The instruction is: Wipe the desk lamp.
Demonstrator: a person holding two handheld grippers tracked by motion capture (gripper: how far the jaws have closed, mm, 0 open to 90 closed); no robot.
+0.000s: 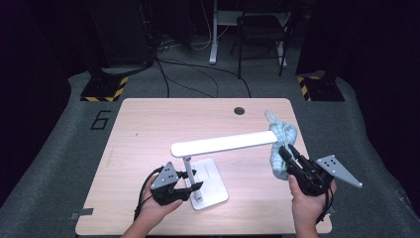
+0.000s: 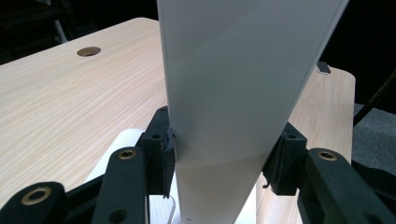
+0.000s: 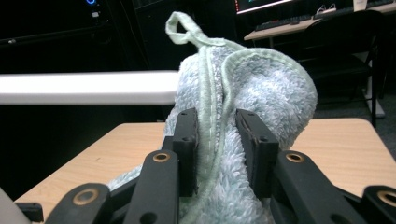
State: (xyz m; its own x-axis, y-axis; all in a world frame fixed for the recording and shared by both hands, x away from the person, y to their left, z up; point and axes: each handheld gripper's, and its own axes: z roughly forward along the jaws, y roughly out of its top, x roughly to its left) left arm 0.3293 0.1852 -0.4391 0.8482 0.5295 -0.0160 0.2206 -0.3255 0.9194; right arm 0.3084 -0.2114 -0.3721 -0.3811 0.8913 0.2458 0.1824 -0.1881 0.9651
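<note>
**Terry cloth at the lamp head, wipe barely begun**

Pale wood carries little in the high view: one white desk lamp [image 1: 200, 168] and one light blue-green cloth [image 1: 281, 148], with my two grippers. The lamp's base sits near the desk's [image 1: 148, 124] near edge, a little left of middle, and its long head reaches out toward the right edge. My left gripper [image 1: 190, 187] is at the lamp's stem just above the base. My right gripper [image 1: 289, 154] holds the cloth up against the far right end of the head, close to the desk's right edge. I judge the cleaning has only started: the cloth meets the tip, and the rest of the head toward the stem is left to do.

From the left gripper view, my jaws are closed on a white part of the lamp [image 2: 233, 93], a pad pressing each side, steadying it. One round hole [image 2: 88, 51] shows in the desk beyond.

From the right gripper view, my jaws pinch the bunched cloth [image 3: 261, 93] by its hemmed fold, its one hanging loop sticking up. The lamp head [image 3: 88, 87] runs level to the left, touching the cloth.
</note>
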